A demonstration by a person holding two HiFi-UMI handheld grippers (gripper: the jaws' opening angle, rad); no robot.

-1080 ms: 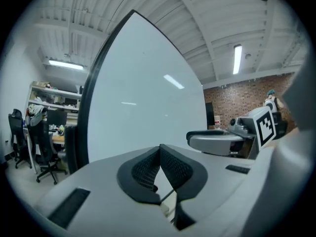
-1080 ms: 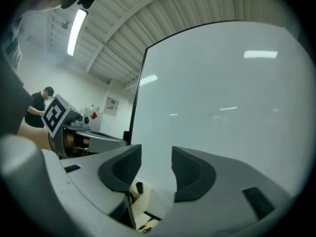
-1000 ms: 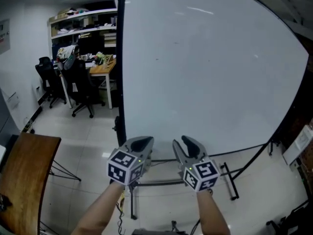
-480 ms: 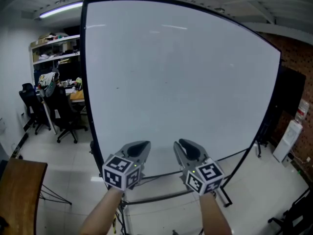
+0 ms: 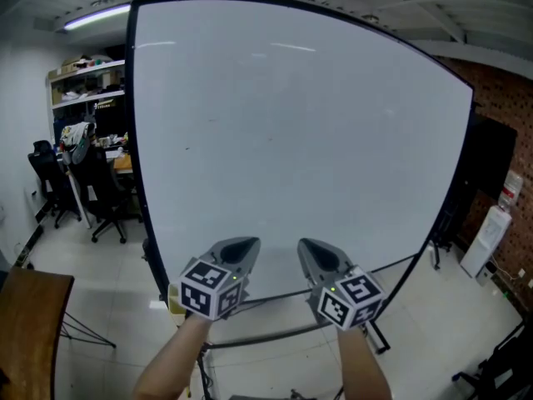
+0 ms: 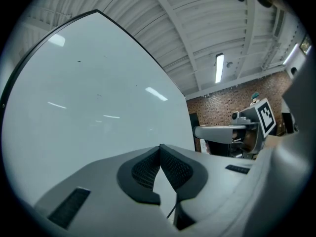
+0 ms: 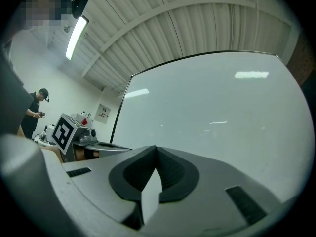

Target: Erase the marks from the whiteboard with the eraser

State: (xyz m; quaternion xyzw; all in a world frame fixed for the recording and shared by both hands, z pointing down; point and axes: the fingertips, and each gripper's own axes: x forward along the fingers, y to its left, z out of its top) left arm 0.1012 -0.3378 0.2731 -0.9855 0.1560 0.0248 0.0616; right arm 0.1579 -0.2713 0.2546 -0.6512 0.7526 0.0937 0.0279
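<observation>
Board edges: the black-framed whiteboard (image 5: 300, 140) is seen upright, its left edge near office chairs (image 5: 104, 190), its right edge near a brick wall (image 5: 504, 115); open floor is left on both sides
Left gripper (image 6: 159, 149): held short of the board's lower part, jaws shut together on nothing
Right gripper (image 7: 156, 149): held alongside, jaws just closed together, nothing between
Changed: a second ago the board's top was cut off; now it is shown whole
Hard to make out: marks are seen only as faint specks (image 5: 186, 148); the lower edge is partly covered by the grippers
</observation>
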